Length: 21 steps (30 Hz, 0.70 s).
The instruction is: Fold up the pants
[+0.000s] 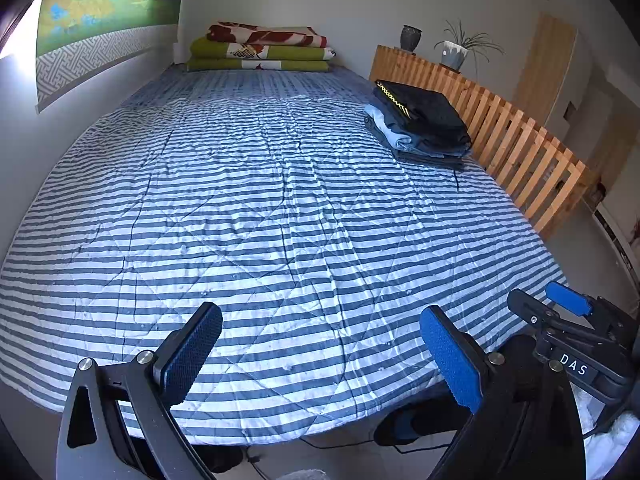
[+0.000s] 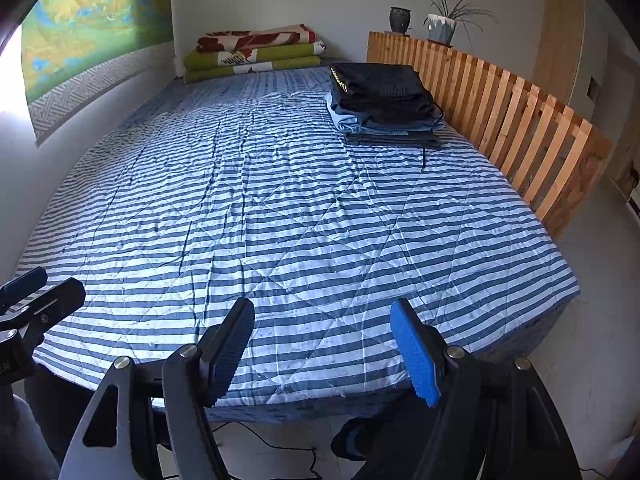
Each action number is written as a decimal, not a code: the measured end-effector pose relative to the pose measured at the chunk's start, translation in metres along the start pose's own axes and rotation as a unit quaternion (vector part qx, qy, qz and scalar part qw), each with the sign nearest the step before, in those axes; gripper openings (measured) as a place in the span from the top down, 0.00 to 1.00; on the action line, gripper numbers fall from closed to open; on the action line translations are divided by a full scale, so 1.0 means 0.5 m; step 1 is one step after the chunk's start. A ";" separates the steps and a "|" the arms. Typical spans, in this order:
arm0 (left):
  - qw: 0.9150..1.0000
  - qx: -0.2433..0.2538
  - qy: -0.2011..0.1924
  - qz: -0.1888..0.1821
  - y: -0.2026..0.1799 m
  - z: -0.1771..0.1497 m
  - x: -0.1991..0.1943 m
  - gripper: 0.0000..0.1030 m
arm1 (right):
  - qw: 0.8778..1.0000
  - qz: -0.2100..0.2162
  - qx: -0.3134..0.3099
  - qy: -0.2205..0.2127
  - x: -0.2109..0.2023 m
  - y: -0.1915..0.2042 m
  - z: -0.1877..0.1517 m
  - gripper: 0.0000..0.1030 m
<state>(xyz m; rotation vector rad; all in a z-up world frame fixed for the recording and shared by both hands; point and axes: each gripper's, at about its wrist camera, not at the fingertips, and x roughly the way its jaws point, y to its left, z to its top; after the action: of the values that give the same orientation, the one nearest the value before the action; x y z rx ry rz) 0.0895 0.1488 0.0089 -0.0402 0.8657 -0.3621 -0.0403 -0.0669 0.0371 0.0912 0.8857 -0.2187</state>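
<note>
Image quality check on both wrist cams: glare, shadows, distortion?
Left wrist view: blown-out window glare at the left edge, strong fisheye bowing of the striped quilt, dark vignette corners. Right wrist view: same left-edge glare, wooden slat rail curves, far end of the quilt in shadow, focus sharp.

Left gripper (image 1: 320, 360) open and empty over the near edge of the striped bed (image 1: 248, 208). Folded pants stack (image 1: 420, 124) lies at the far right edge, beside the wooden slatted rail (image 1: 520, 148).
</note>
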 end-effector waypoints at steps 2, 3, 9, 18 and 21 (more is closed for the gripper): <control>1.000 0.000 0.001 0.000 0.001 -0.001 0.000 0.02 | 1.000 0.000 0.000 0.000 0.000 0.000 0.000 0.35; 1.000 0.000 0.001 0.000 0.001 -0.001 0.001 0.02 | 1.000 0.000 0.000 0.000 0.000 0.000 0.000 0.35; 1.000 0.001 0.003 0.000 0.000 -0.003 0.005 0.02 | 1.000 0.000 0.003 0.002 0.003 -0.001 -0.003 0.35; 1.000 0.003 0.006 -0.003 0.001 -0.002 0.011 0.02 | 1.000 0.001 0.006 0.005 0.008 -0.001 -0.007 0.35; 1.000 0.000 0.006 -0.001 0.003 -0.001 0.013 0.02 | 1.000 0.001 0.006 0.006 0.010 -0.001 -0.008 0.35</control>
<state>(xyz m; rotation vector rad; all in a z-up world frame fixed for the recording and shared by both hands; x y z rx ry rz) 0.0933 0.1483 0.0033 -0.0390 0.8777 -0.3640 -0.0404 -0.0677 0.0304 0.1044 0.8970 -0.2215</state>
